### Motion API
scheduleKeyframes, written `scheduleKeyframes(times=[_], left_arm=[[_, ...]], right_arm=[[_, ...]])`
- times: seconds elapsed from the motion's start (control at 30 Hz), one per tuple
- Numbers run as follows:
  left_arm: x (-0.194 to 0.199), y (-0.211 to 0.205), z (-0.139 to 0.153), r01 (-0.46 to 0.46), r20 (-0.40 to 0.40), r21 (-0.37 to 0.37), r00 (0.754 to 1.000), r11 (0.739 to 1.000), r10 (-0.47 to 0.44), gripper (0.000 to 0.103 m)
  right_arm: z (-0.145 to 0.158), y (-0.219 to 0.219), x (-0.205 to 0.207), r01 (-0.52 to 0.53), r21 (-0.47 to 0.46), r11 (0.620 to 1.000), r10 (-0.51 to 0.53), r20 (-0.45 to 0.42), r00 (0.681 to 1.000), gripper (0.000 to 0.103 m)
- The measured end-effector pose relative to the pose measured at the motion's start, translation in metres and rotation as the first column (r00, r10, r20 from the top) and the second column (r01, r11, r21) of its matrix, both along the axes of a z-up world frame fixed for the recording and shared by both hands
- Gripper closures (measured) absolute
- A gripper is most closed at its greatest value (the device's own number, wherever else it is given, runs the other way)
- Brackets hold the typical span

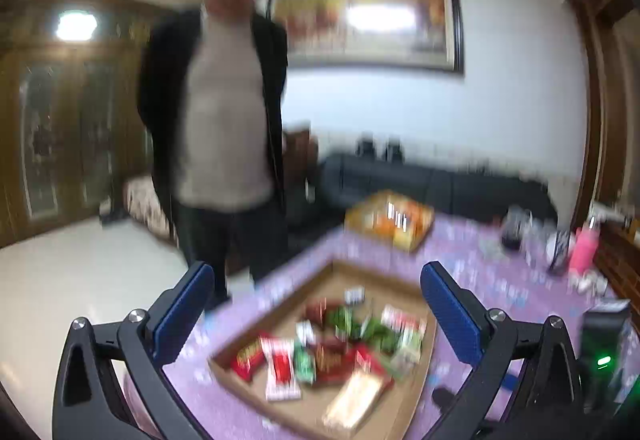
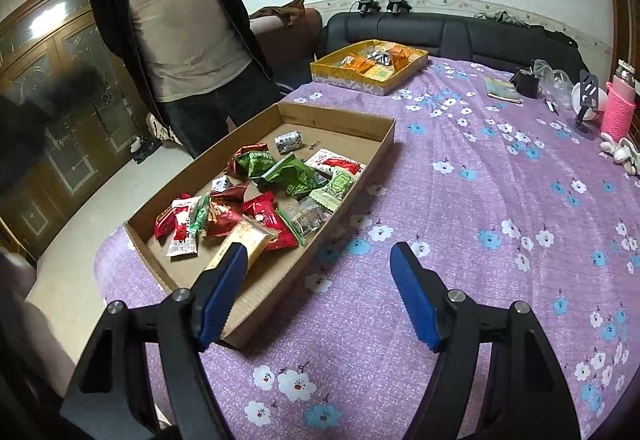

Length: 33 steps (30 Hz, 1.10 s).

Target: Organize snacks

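Snack packets [image 2: 256, 196] heaped loose in shallow cardboard tray [image 2: 352, 120], on round table under purple flowered cloth [image 2: 480, 220].

Red, green and white wrappers mixed together, one long beige packet [image 2: 250, 240] nearest. Farther back, near the table's far edge, yellow-sided box [image 2: 320, 74] already holding orange and yellow packets. Right gripper [image 2: 316, 260] poised low over the tray's near corner, jaws spread wide, nothing between them. Left gripper [image 1: 316, 296] likewise wide and empty, its view smeared. Standing person [image 2: 180, 20] beyond the tray; dark sofa [image 2: 440, 32] behind. Probably between picks, sorting by colour; next move calls for lowering over a single packet and closing without snagging neighbours.
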<state>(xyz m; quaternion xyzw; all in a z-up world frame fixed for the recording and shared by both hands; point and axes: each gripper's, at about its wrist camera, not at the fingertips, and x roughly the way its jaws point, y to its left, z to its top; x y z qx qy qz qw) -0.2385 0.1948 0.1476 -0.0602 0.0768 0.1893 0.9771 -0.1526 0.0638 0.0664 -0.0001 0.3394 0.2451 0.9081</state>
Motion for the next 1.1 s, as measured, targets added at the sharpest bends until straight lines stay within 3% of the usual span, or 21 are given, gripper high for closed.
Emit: scheduleKeyframes(times=[0.07, 0.17, 0.3, 0.5, 0.67, 0.9, 1.1], left_arm=[[-0.004, -0.003, 0.008, -0.016, 0.030, 0.036, 0.999, 0.999, 0.015, 0.000], [0.006, -0.006, 0.013, -0.024, -0.046, 0.053, 0.999, 0.998, 0.027, 0.000], [0.015, -0.005, 0.007, 0.003, -0.106, 0.015, 0.994, 1.000, -0.001, 0.000], [0.033, 0.005, -0.008, 0.032, -0.235, -0.098, 0.971, 0.995, -0.054, 0.000], [0.035, 0.007, -0.013, 0.015, -0.275, -0.058, 0.961, 0.998, -0.030, 0.000], [0.049, 0.013, -0.020, 0.003, -0.330, -0.069, 0.944, 0.998, -0.025, 0.000], [0.066, 0.007, -0.026, 0.035, -0.410, -0.167, 0.907, 0.985, -0.101, 0.000]], right_arm=[[0.001, -0.002, 0.000, -0.001, 0.007, 1.000, 0.001, 0.003, 1.000, 0.028], [0.003, -0.004, -0.003, -0.003, 0.015, 1.000, 0.003, 0.012, 1.000, 0.028], [0.005, -0.005, -0.010, -0.005, 0.004, 1.000, 0.005, 0.042, 0.999, 0.028], [0.004, -0.006, -0.013, -0.008, -0.015, 1.000, 0.009, 0.063, 0.998, 0.028], [0.002, -0.003, -0.011, -0.018, -0.017, 1.000, 0.019, 0.056, 0.998, 0.028], [0.002, 0.005, -0.014, -0.053, -0.024, 0.998, 0.054, 0.059, 0.997, 0.028], [0.008, -0.023, -0.007, -0.010, 0.025, 1.000, 0.009, 0.038, 0.999, 0.028]])
